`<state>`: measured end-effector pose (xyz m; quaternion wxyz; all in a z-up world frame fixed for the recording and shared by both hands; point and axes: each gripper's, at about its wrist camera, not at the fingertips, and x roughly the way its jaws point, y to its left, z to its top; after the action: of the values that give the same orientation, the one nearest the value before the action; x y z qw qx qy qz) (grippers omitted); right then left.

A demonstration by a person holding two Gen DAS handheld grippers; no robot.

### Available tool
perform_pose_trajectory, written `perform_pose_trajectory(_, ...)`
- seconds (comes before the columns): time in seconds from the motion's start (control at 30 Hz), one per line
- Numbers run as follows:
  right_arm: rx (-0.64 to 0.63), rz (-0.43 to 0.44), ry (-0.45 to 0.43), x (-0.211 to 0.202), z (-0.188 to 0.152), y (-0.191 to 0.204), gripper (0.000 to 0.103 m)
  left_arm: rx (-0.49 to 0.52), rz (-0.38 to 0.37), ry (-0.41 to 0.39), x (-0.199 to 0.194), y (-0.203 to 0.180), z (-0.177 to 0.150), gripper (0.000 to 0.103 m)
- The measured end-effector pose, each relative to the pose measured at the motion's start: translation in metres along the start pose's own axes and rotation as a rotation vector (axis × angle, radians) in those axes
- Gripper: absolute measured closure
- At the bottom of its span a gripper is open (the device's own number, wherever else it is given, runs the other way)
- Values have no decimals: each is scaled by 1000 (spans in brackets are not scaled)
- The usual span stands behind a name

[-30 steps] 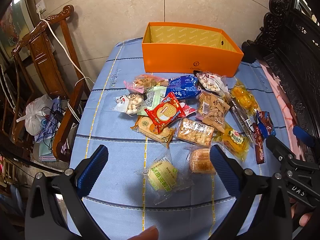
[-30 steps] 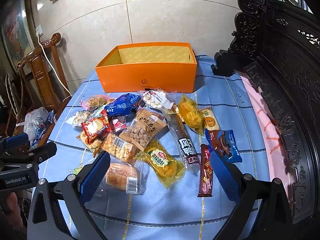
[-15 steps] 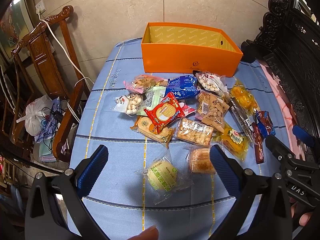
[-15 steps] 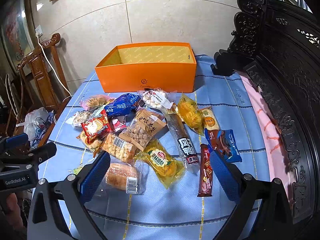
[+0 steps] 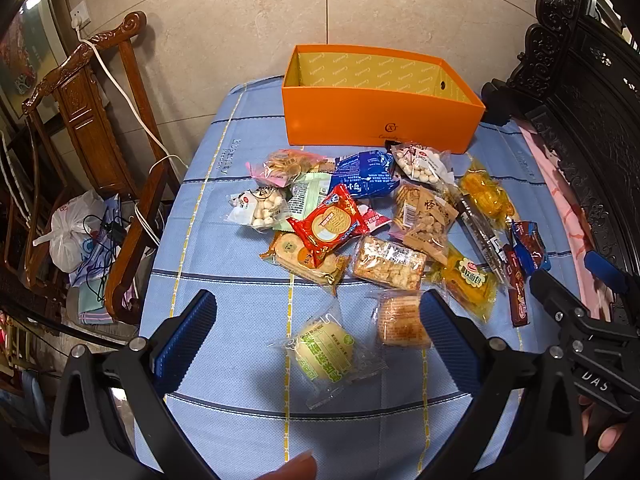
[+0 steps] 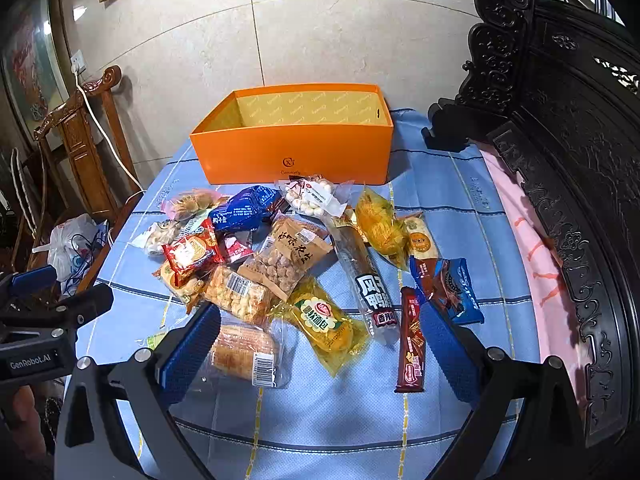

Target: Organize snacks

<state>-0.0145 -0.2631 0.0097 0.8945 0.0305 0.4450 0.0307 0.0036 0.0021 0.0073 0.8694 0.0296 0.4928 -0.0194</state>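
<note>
Left claw released, "GenRobot.AI" label; right claw released; orange box, gold logo

We have 2 cameras, 1 on each gripper, both looking forward and down at the blue tablecloth from its near end. Our left view sits more to the left, our right view more to the right. Both face the orange box by the far wall. Both share the snack pile, fairly near. Each view catches the other gripper at its edge.
</note>
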Motion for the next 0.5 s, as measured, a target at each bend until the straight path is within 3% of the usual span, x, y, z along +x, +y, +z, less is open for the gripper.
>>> perform_pose_trajectory(0.5,25,-13,15,6,-4,-10,3,-2,5,19,8,2,-2,4)
